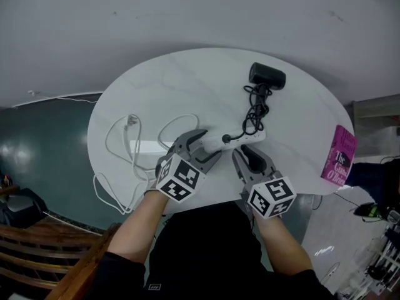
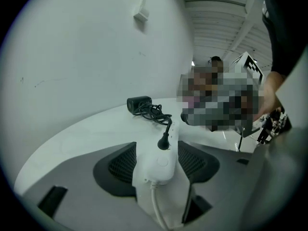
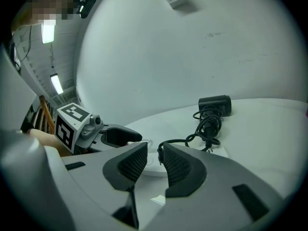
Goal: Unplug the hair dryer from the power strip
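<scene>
Left gripper view: power strip (image 2: 156,166) lies between the left tongs (image 2: 157,146).

The tabletop (image 1: 187,74) is bare across its far left, and again on the right between the cord (image 1: 255,108) and the book (image 1: 339,155) at the right rim; a hand could pass through either stretch. The strip (image 1: 247,136) lies across the near middle with the plug (image 2: 164,141) standing up from it. The left gripper (image 1: 203,147) takes up the strip's near end, one finger on each side. The right gripper (image 3: 154,160) is just beside it, so little room is left between the two. The tangled cord runs back to the dryer (image 1: 267,75) near the far rim. Loops of white cable (image 1: 125,142) clutter the near left.
</scene>
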`<state>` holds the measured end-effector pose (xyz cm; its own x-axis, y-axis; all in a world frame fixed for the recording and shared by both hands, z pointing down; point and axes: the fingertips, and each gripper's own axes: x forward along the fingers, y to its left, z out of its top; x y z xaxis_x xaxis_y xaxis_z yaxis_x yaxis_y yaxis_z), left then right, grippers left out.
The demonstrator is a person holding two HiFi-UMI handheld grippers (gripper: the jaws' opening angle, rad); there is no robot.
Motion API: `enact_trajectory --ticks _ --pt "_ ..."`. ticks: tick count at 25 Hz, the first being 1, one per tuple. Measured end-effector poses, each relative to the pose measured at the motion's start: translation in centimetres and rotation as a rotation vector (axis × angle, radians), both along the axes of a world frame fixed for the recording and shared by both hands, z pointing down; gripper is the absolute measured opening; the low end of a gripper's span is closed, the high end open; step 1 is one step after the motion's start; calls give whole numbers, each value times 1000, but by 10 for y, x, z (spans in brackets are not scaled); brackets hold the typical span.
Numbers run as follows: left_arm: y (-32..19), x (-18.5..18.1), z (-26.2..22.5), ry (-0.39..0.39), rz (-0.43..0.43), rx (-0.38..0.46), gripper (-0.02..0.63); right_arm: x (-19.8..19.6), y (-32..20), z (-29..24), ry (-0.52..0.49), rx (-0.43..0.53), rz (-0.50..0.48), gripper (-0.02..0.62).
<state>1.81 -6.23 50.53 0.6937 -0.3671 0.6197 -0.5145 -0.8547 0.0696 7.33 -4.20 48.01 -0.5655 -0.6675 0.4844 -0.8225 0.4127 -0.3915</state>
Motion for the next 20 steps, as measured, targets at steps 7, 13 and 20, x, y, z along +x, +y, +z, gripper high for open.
enact_trajectory --ticks 7,13,20 --pt "3 4 27 -38 58 -40 283 -6 -9 22 -22 -32 -4 114" --pt "5 7 38 -99 113 -4 291 -13 -16 29 -16 -43 -14 123" --pt "7 15 42 -179 195 66 281 -18 -23 32 -7 -47 -23 126"
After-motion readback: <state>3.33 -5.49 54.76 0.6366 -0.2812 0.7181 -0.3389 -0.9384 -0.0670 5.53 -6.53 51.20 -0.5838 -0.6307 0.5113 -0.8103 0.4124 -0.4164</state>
